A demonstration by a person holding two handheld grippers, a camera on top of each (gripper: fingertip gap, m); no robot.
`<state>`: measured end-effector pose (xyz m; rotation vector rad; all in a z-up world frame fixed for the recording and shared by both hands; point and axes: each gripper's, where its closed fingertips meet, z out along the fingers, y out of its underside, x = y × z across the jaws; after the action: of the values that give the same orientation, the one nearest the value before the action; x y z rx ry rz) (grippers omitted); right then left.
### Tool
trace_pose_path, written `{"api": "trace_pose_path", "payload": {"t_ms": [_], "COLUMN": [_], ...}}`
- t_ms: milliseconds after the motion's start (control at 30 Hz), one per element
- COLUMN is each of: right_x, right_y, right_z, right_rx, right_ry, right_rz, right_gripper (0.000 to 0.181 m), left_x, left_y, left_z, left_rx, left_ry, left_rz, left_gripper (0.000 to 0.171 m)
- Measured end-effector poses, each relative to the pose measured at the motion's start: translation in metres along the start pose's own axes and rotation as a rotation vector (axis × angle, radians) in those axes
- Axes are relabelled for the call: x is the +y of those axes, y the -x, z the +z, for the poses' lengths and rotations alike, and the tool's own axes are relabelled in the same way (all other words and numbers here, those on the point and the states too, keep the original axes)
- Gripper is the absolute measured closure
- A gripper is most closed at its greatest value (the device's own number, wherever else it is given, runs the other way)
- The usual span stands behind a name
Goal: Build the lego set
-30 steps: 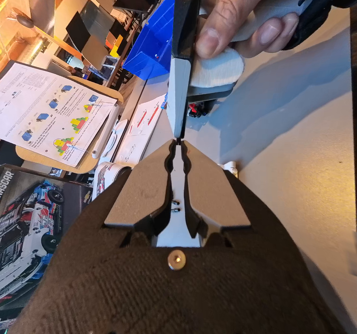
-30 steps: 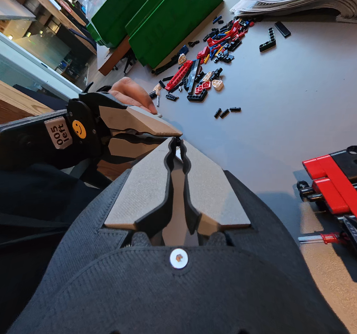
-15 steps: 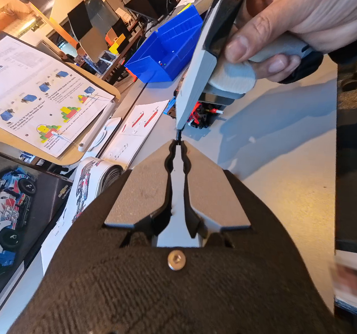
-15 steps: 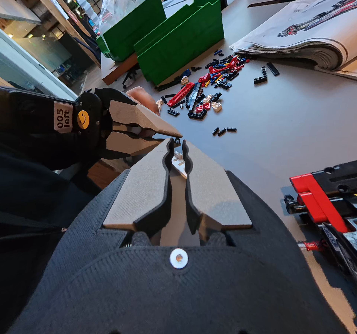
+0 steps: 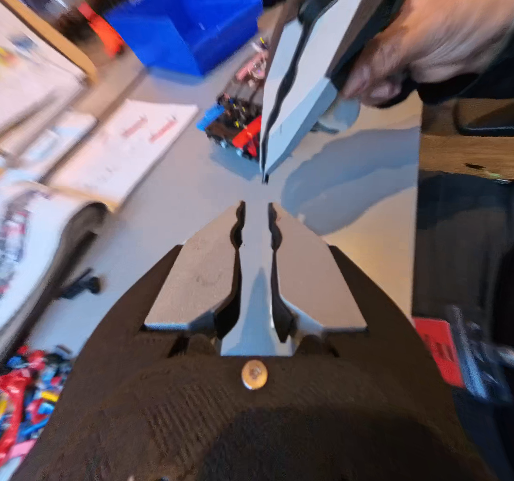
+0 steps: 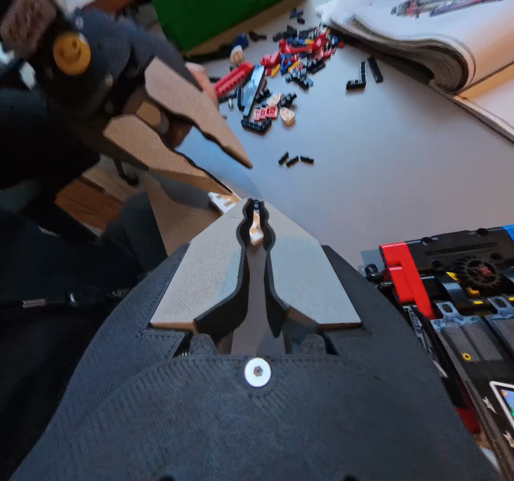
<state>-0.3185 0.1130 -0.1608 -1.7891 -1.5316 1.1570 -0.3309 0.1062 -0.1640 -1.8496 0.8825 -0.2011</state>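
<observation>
Pin [image 6: 256, 205], small and black, sits pinched at the very tip of the right tongs [image 6: 256, 207], held up off the grey surface [image 6: 389, 189] and just in front of the left tongs [image 6: 239, 180], probably so it can be carried to the build without rolling away; what kind of pin it is cannot be told at this size. In the left wrist view the left tongs [image 5: 256, 206] are spread with a clear gap and hold nothing, while the right tongs [image 5: 264, 177] hang point-down just beyond them, pressed together on that dark speck. The partly built car chassis [image 6: 450, 281], red and black with a dark gear showing, lies at the right edge of the surface, close at hand for the next fitting. Farther off, loose pieces [image 6: 281, 78] in red, black and blue are scattered near a green bin [image 6: 228, 3], beside the thick open instruction book [image 6: 417, 28]. A blue bin [image 5: 192, 20] stands at the far side. A small tan piece [image 6: 226, 202] lies under the tips
</observation>
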Motion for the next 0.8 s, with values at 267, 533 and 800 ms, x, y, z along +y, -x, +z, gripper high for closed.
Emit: {"api": "trace_pose_path", "payload": {"t_ms": [267,533,800], "right_x": [0.032,0.037,0.039], "right_y": [-0.008,-0.003,-0.007], "right_z": [0.027,0.040,0.039], "right_rx": [-0.020,-0.055,-0.057], "right_ry": [0.309,0.401,0.388], "right_rz": [-0.090,-0.130,-0.106], "right_gripper": [0.179,0.179,0.180], "left_x": [0.072,0.071,0.072], "left_y": [-0.019,-0.014,-0.022], "left_z": [0.005,0.003,0.007], "left_rx": [0.224,0.192,0.220], "left_ry": [0.308,0.319,0.340], "left_rz": [-0.100,-0.073,-0.084], "left_gripper": [0.138,0.145,0.142]}}
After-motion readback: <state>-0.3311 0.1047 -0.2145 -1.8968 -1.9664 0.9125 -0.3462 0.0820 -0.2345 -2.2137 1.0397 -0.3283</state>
